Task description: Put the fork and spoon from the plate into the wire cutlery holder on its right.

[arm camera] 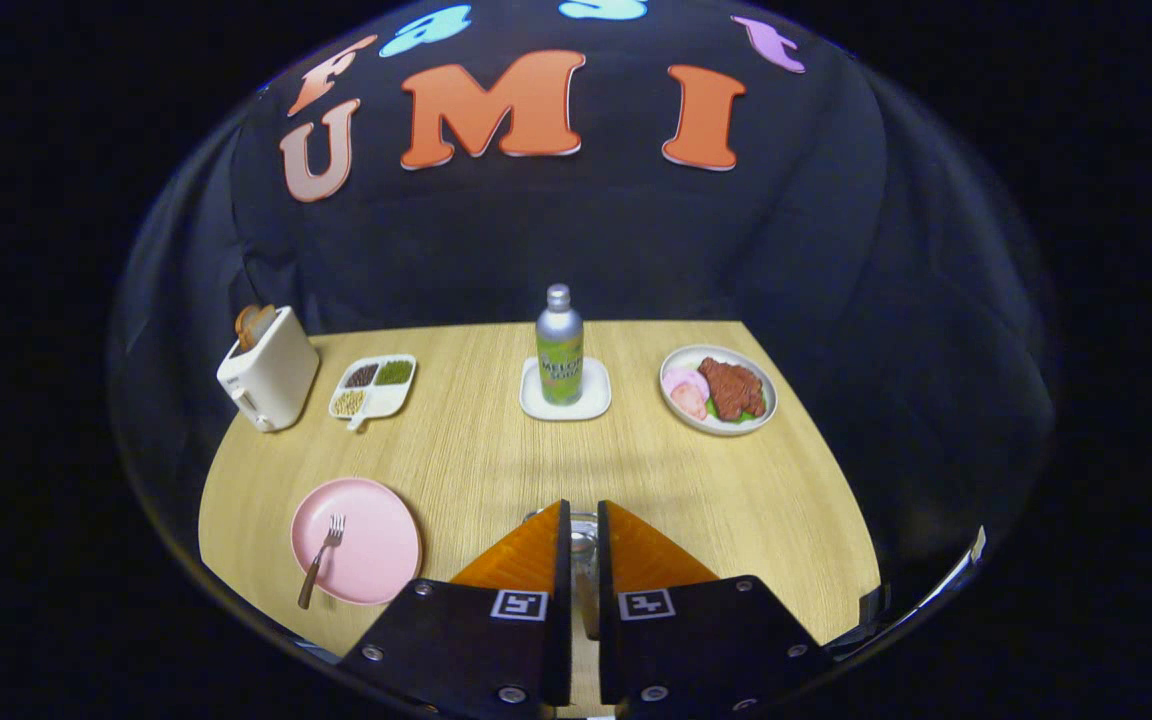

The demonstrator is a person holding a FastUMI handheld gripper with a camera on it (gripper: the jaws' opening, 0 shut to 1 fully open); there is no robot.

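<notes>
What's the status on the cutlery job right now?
Gripper fingers nearly closed on the spoon, above the wire holder. Fork on the pink plate. Nothing in the way.

Light wood-grain worktop. Far left: white toaster, bread in slot. Just beside it: white divided tray, three filled compartments. Centre back: white square coaster carrying bottle. Far right: white plate of meat. Near left: pink plate carrying fork. Wire cutlery holder near centre, mostly hidden behind jaws.
</notes>
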